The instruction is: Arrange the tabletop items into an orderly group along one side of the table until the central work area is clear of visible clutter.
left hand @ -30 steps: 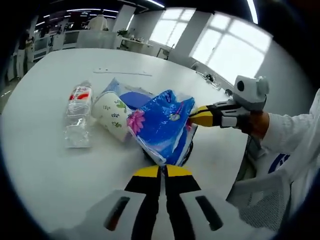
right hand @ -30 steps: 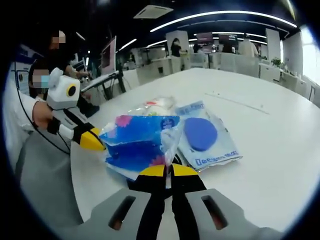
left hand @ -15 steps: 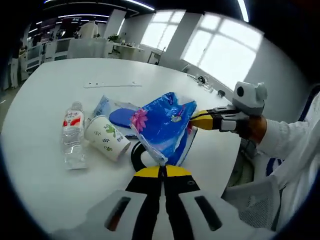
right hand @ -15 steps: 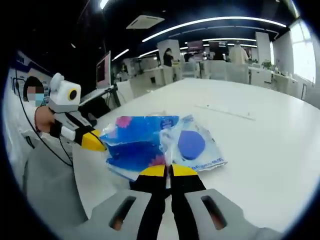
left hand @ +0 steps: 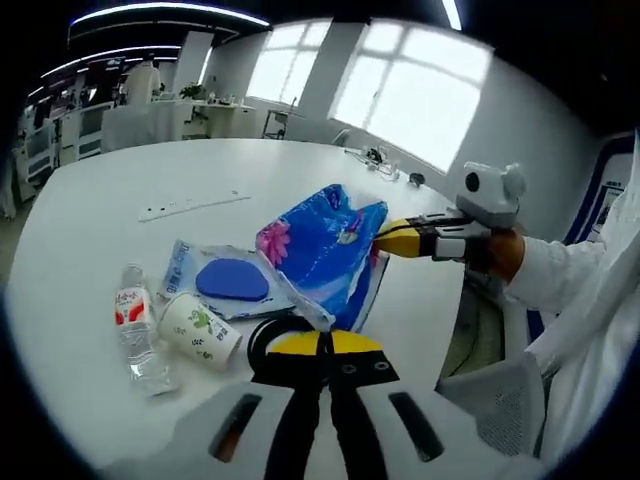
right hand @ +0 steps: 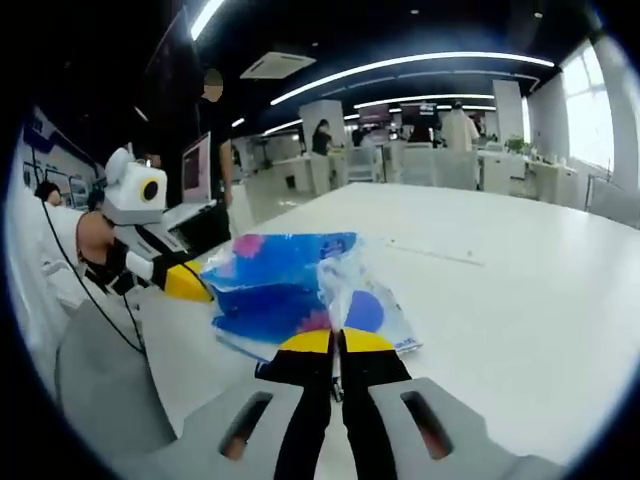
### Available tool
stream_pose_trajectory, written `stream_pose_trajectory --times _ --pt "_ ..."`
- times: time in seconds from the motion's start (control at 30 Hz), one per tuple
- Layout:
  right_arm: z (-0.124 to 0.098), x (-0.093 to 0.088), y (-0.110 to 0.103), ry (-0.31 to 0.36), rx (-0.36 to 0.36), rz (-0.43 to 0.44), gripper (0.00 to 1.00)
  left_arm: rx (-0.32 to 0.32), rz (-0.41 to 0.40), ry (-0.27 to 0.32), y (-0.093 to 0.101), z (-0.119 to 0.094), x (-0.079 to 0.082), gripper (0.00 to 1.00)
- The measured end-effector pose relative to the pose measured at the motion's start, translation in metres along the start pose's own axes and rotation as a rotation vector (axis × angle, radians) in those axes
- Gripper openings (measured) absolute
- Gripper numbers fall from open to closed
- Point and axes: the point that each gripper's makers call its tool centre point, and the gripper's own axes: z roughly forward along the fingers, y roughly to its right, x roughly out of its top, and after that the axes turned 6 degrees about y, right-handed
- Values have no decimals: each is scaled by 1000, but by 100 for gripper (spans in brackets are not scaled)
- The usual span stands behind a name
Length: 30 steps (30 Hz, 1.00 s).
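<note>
Both grippers are pinching blue bag (left hand: 325,250), jaws clamped on opposite edges. It's hanging above desk (left hand: 90,215) near its edge.

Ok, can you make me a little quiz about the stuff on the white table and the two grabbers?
1. True or false: the paper cup stands upright.
2. Which thing do both grippers pinch? A) the water bottle B) the blue bag C) the clear packet with the blue oval
3. Fill in: in the left gripper view, the cup lies between the bottle and the ____.

Key:
1. False. It lies on its side on the table.
2. B. The left gripper and the right gripper each hold an edge of it.
3. Clear packet.
</note>
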Motion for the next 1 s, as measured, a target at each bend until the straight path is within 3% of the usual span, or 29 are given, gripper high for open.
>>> stream_pose_trajectory --times 0.13,0.43,1.0 --pt "-7 6 2 17 -14 -1 0 -28 90 -31 8 4 8 0" --pt "-24 19 15 61 -56 22 0 -101 165 -65 25 11 25 0" --pt "-52 43 49 105 -128 4 0 -131 202 -13 38 38 63 0"
